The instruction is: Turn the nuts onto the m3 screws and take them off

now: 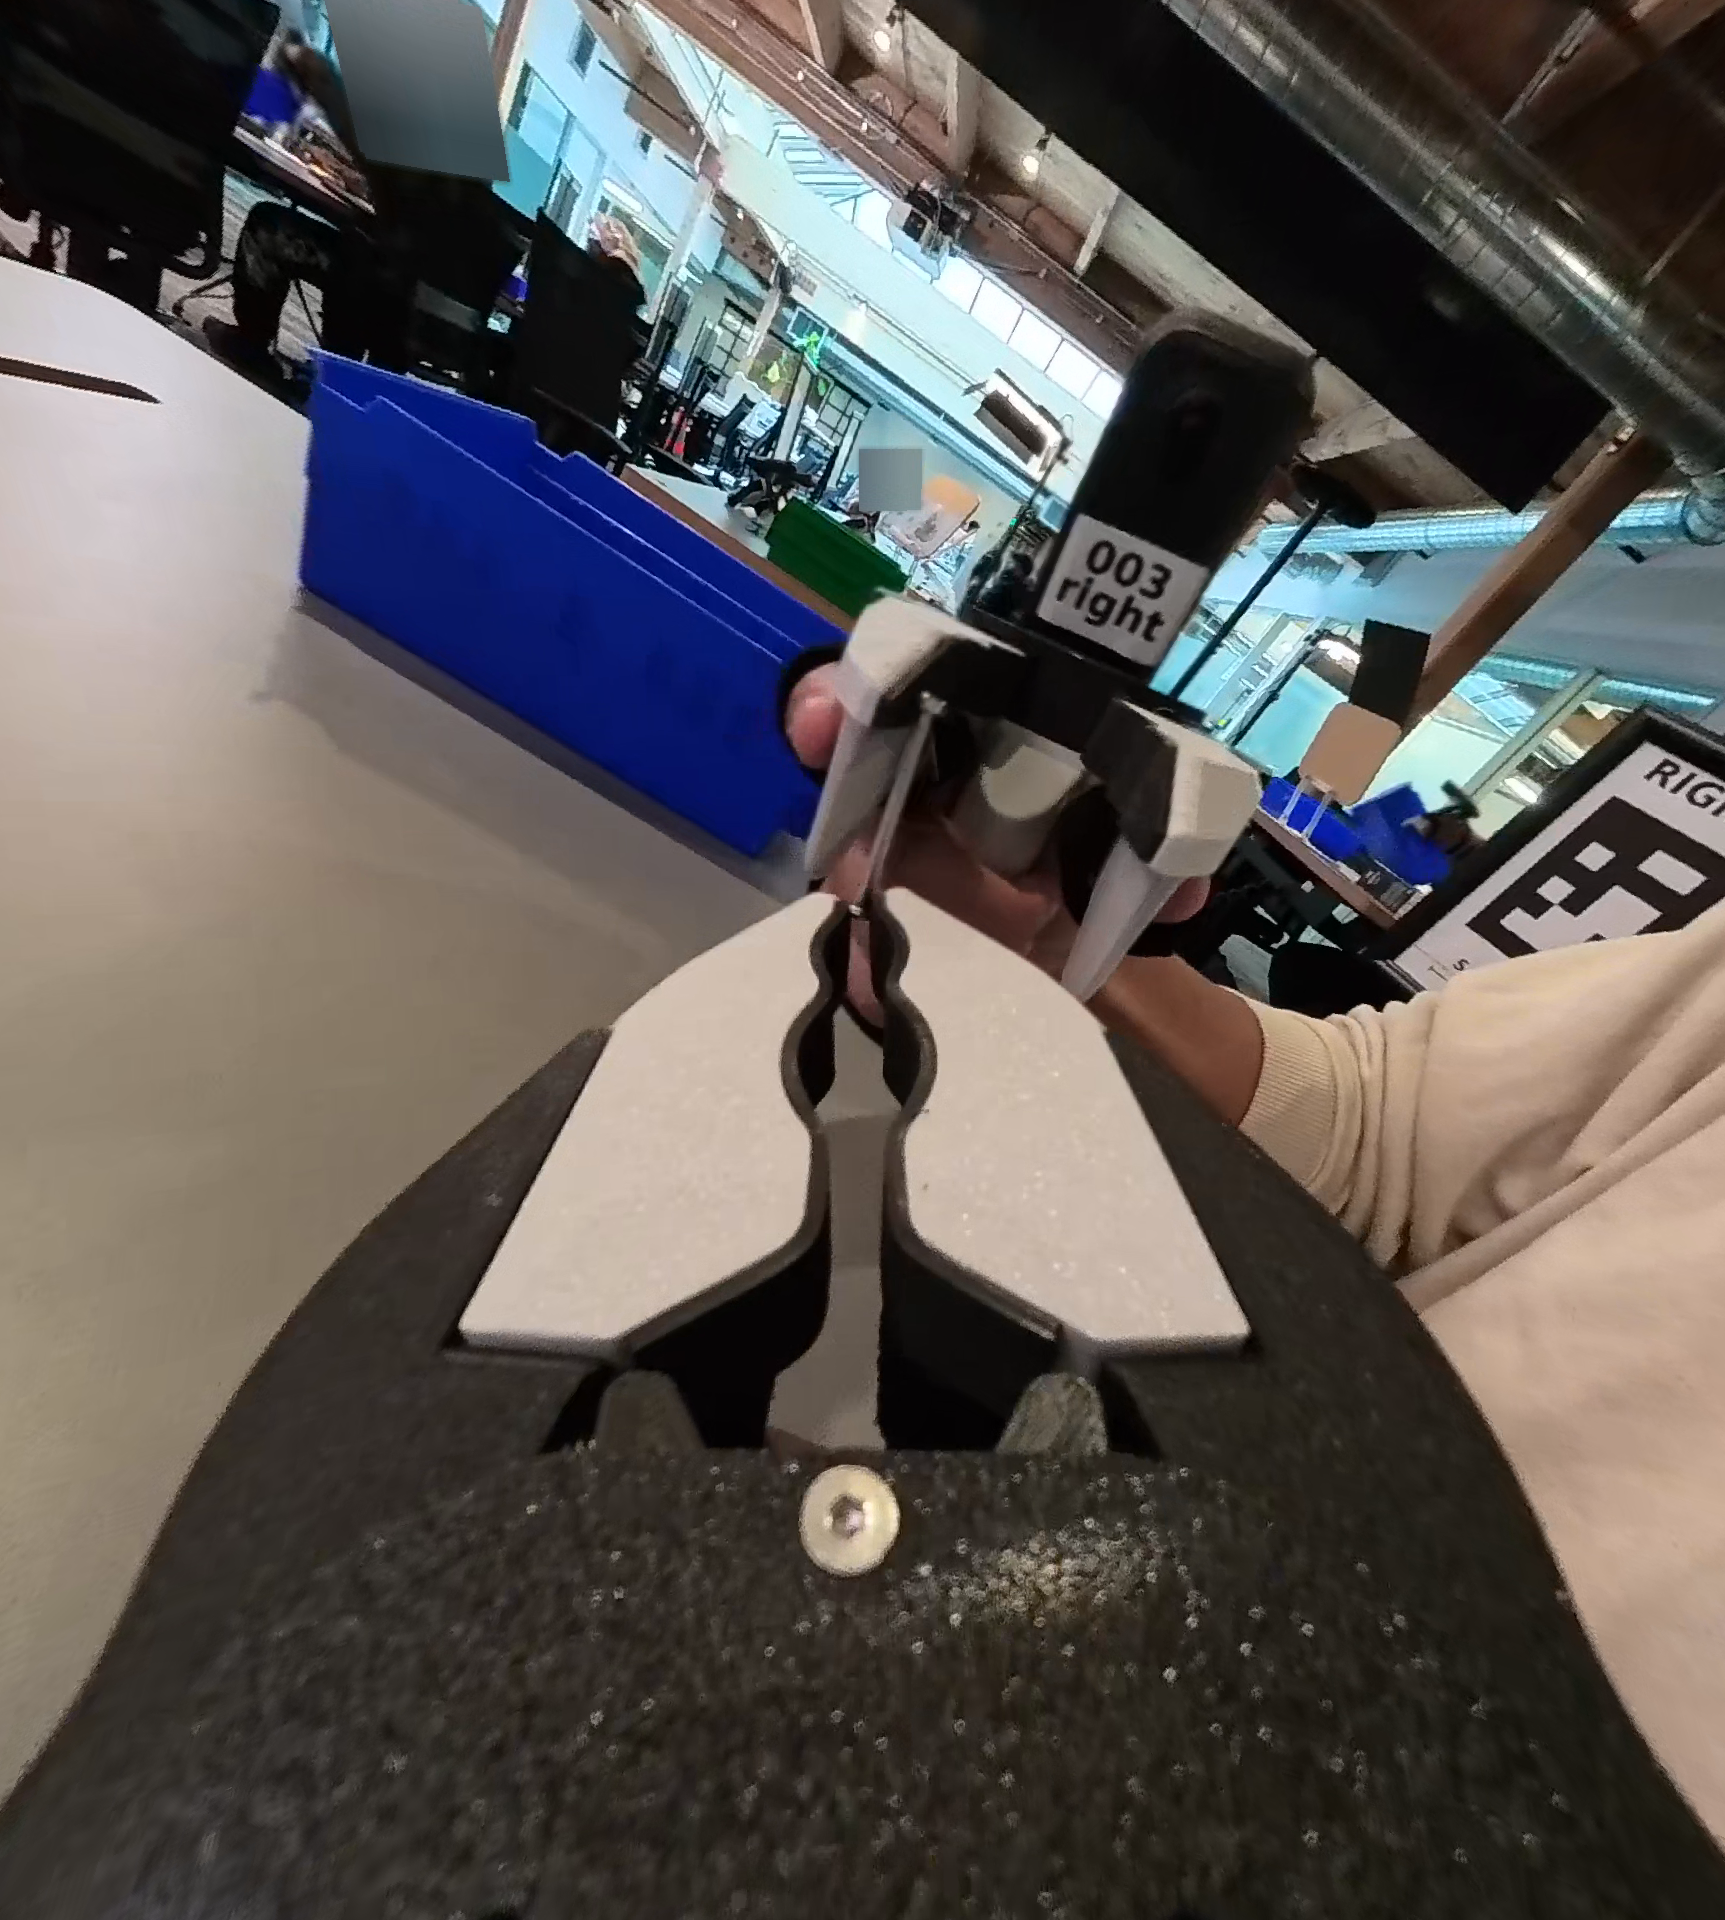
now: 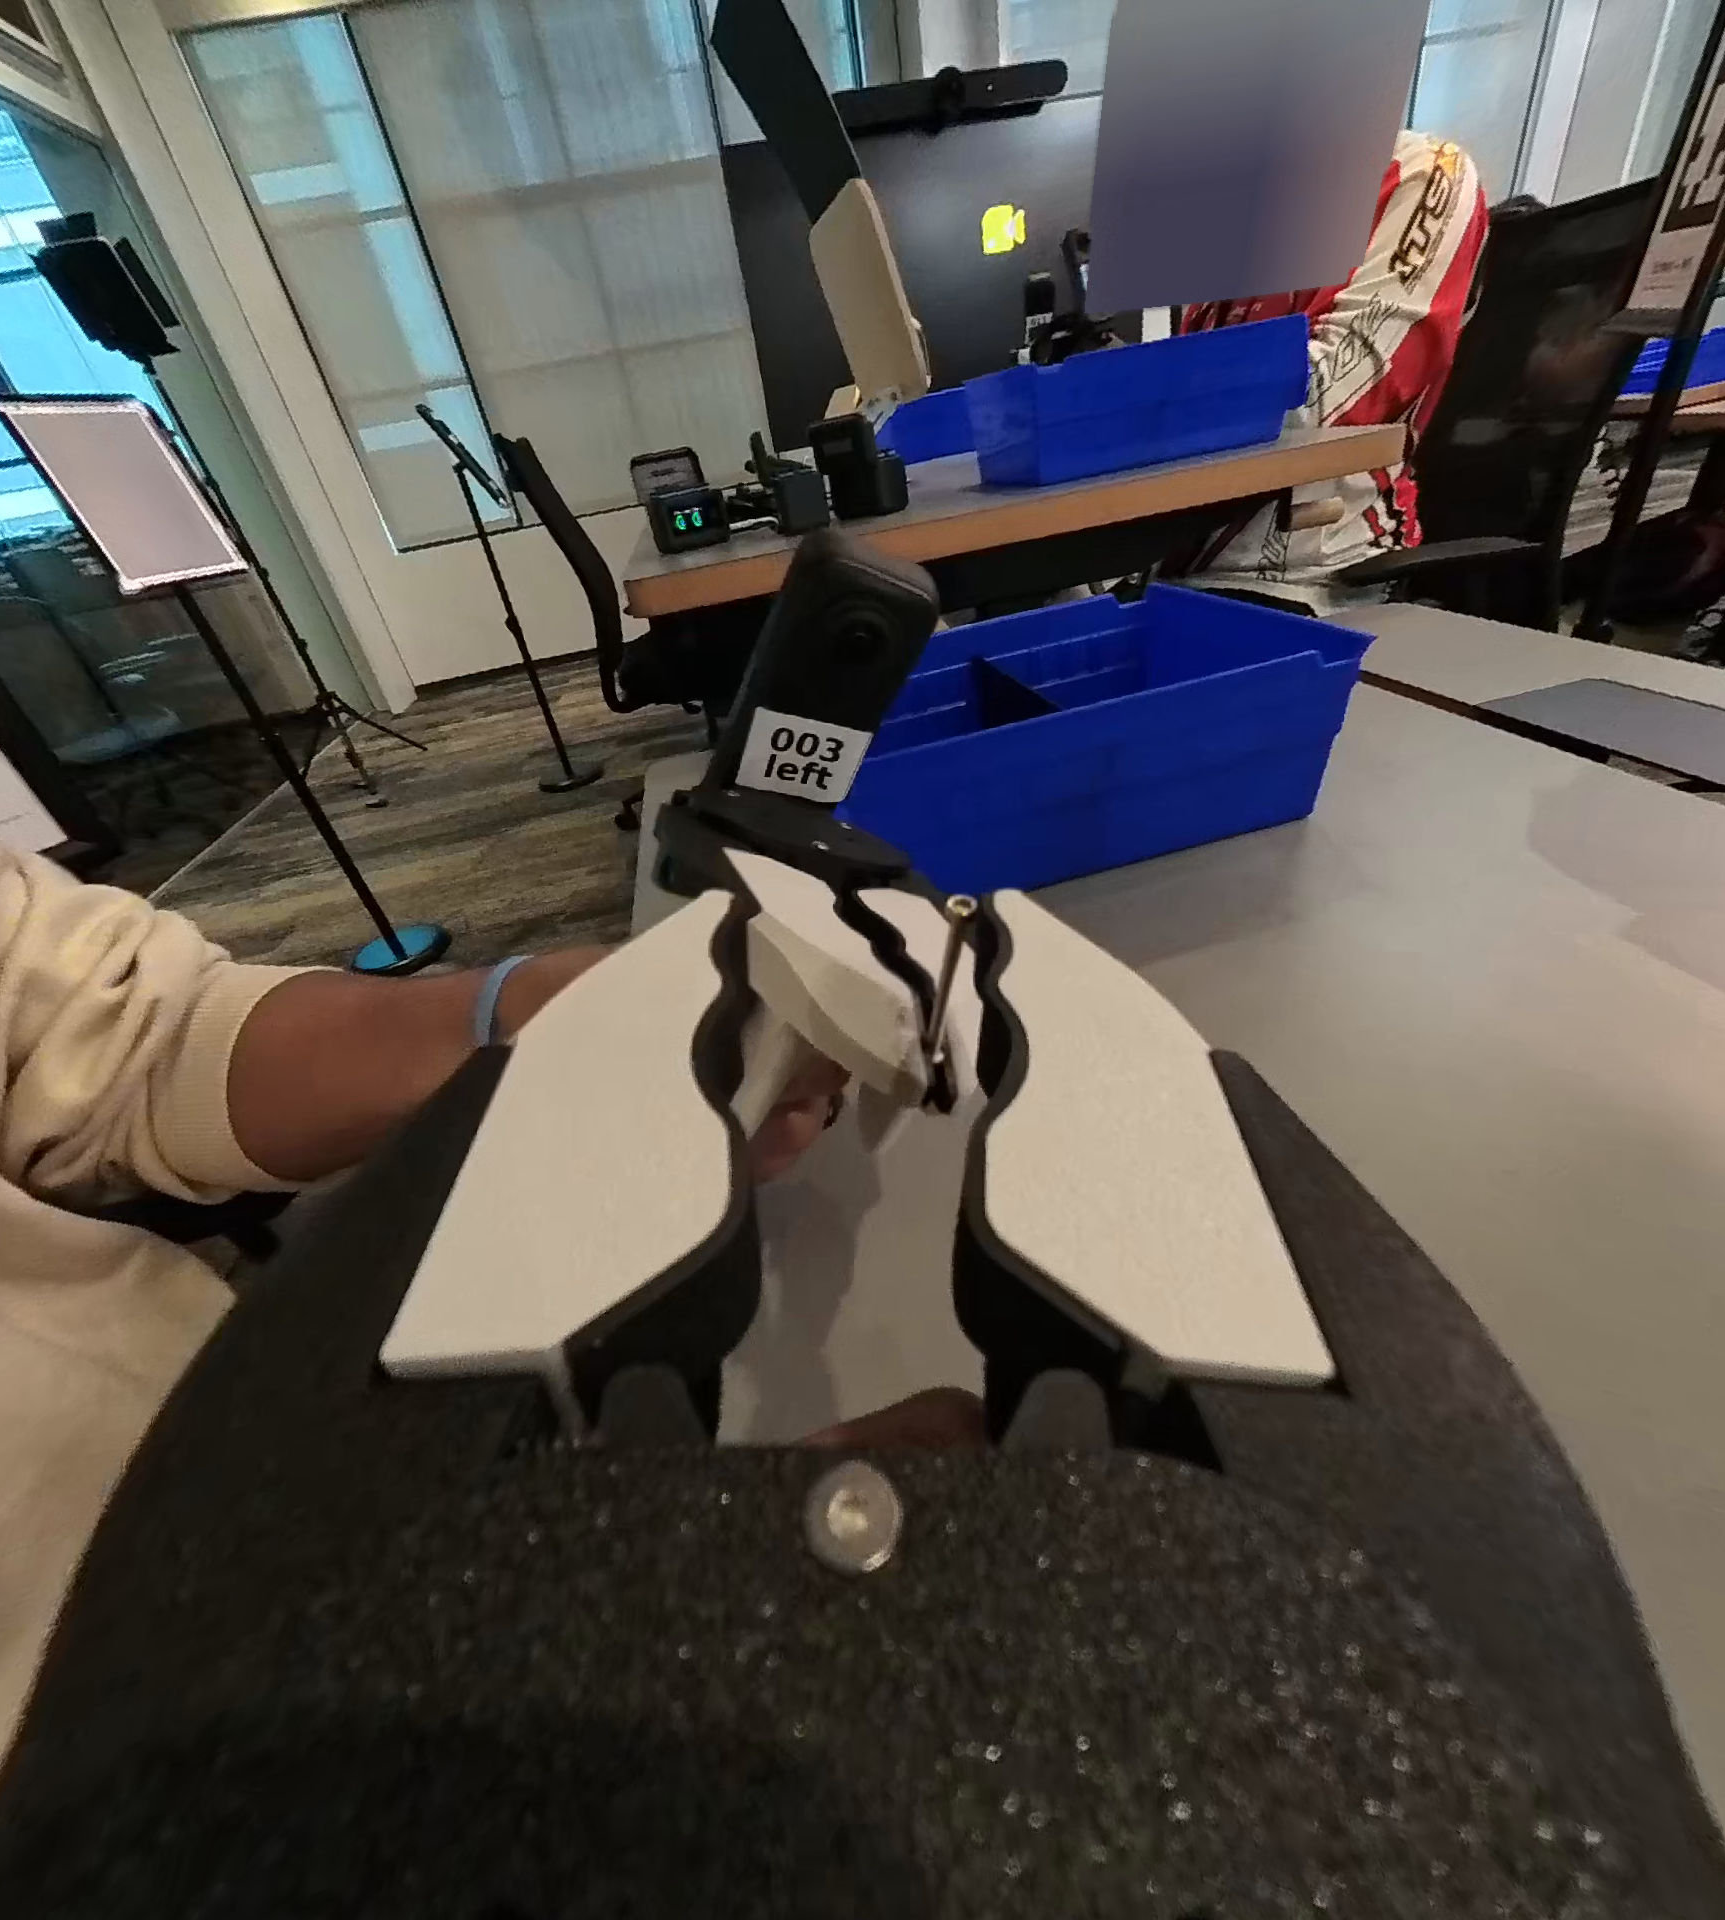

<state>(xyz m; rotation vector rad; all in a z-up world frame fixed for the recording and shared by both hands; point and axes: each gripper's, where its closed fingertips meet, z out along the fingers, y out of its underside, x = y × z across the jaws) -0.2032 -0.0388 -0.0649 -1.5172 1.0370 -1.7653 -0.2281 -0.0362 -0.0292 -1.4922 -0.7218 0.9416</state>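
A long thin metal screw [image 1: 894, 800] is held by its lower end in my left gripper [image 1: 856, 914], which is shut on it. The screw slants up, head uppermost. My right gripper [image 1: 946, 925] faces the left one with its jaws apart. In the right wrist view the screw [image 2: 949, 987] stands inside the gap of my right gripper [image 2: 863, 914], its head close to the inner edge of one finger [image 2: 1076, 1091]. I cannot tell whether they touch. The left gripper [image 2: 936, 1086] shows there, pinching the screw's end. A small silvery bit shows at the pinch; I cannot tell if it is a nut.
A blue divided bin [image 1: 525, 582] [image 2: 1097, 769] stands on the grey table [image 1: 110, 831] [image 2: 1460, 987] beyond the grippers. A black-and-white marker board [image 1: 1616, 883] stands to the right. A light panel on a stand [image 2: 125, 499] and a desk with more blue bins [image 2: 1128, 405] are behind.
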